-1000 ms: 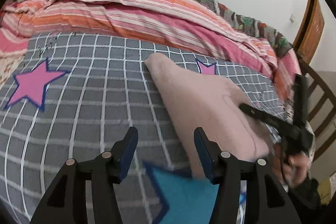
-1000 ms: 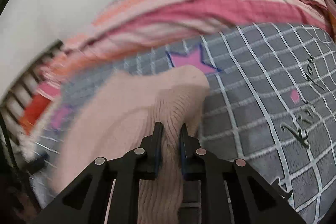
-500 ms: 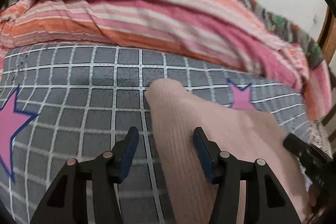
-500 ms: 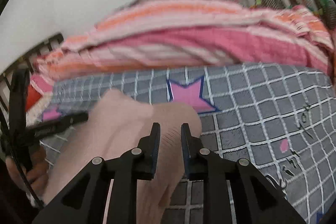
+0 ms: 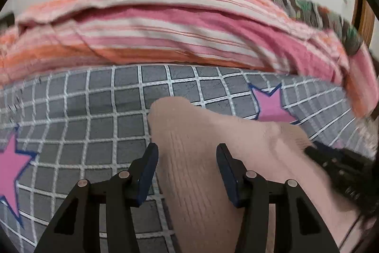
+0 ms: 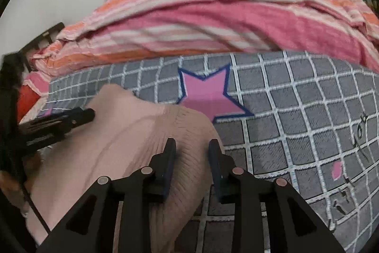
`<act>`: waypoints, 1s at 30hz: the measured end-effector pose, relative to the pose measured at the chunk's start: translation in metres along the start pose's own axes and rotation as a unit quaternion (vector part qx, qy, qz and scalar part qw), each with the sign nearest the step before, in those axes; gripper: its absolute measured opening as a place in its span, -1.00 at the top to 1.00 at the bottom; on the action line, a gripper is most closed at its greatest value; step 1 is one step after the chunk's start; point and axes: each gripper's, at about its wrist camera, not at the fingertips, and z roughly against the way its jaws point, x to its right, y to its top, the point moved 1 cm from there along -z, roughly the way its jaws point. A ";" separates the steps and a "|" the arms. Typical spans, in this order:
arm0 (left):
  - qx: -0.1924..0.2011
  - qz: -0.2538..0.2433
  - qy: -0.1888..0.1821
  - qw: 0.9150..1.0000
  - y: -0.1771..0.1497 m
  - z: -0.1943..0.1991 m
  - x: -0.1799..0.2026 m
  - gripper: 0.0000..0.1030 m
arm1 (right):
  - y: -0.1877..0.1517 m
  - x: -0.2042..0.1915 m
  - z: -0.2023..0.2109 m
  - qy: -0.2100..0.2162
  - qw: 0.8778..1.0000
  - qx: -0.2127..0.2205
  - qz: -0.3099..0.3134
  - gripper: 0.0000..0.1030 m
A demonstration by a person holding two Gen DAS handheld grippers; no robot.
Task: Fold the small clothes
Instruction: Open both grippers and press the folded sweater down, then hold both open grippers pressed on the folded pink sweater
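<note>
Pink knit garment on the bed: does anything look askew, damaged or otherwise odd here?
Nothing stands out. The pink knit garment lies on the grey checked bedsheet, undamaged, with both the left gripper and right gripper open over it.

Black script on bedsheet (image 6: 331, 134), illegible.

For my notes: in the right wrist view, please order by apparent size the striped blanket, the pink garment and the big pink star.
1. Striped blanket, widest across the view.
2. Pink garment; it lies nearer the camera, so the first two places are unsure.
3. Pink star, clearly smallest.
</note>
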 end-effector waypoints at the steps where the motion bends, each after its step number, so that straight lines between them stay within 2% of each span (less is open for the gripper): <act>1: -0.004 -0.007 0.008 1.000 -0.002 -0.005 0.002 0.05 | -0.002 0.004 -0.003 -0.003 1.000 0.001 -0.007 0.45; 3: -0.011 -0.009 0.019 1.000 -0.007 -0.012 0.003 0.02 | -0.004 0.007 -0.008 -0.004 1.000 -0.005 -0.015 0.42; 6: -0.002 -0.007 0.022 1.000 -0.008 -0.011 0.001 0.01 | -0.004 0.008 -0.009 -0.007 1.000 -0.005 -0.017 0.29; 9: -0.001 -0.011 0.029 1.000 -0.011 -0.012 0.001 -0.03 | -0.004 0.007 -0.008 -0.012 1.000 -0.003 -0.013 0.28; 17: 0.003 -0.004 0.020 1.000 -0.012 -0.011 -0.005 -0.05 | -0.003 0.007 -0.008 -0.011 1.000 -0.003 -0.013 0.25; 22: 0.007 -0.003 0.024 1.000 -0.013 -0.010 -0.005 -0.07 | -0.005 0.008 -0.005 -0.017 1.000 0.000 -0.016 0.13; 30: 0.010 -0.002 0.025 1.000 -0.013 -0.007 -0.003 -0.07 | -0.006 0.007 -0.004 -0.025 1.000 0.001 -0.013 0.08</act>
